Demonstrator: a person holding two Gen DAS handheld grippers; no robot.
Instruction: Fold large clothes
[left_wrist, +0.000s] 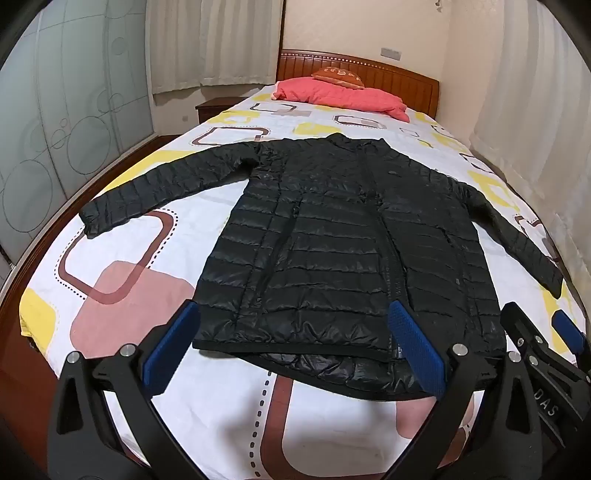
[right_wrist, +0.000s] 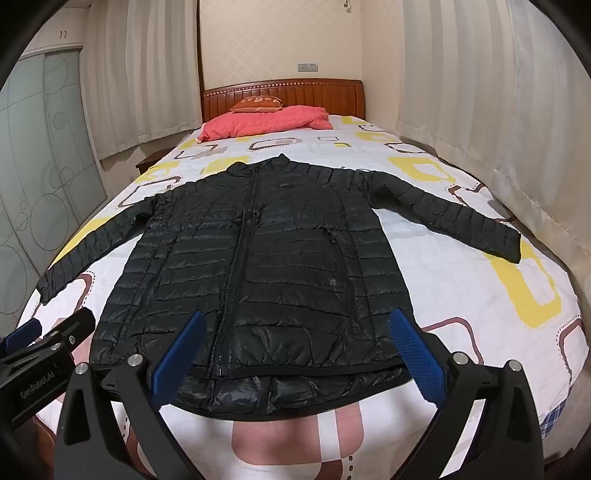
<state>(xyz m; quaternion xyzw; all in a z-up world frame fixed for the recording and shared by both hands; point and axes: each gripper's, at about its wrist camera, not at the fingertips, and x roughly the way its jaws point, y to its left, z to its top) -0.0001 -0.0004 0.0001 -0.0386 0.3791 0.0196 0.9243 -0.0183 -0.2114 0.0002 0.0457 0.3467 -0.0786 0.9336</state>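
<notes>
A black quilted puffer jacket (left_wrist: 332, 243) lies flat and zipped on the bed, collar away from me, both sleeves spread out to the sides. It also shows in the right wrist view (right_wrist: 266, 266). My left gripper (left_wrist: 295, 317) is open and empty, its blue pads hovering over the left part of the hem. My right gripper (right_wrist: 295, 325) is open and empty over the right part of the hem. The right gripper shows at the right edge of the left wrist view (left_wrist: 546, 354), and the left gripper at the left edge of the right wrist view (right_wrist: 44, 343).
The bed has a white sheet (left_wrist: 140, 266) with yellow, pink and brown shapes. A pink folded quilt (right_wrist: 266, 122) and an orange cushion (right_wrist: 256, 103) lie by the wooden headboard (right_wrist: 295, 92). Curtains hang on the right (right_wrist: 480, 110); frosted glass doors stand on the left (left_wrist: 55, 110).
</notes>
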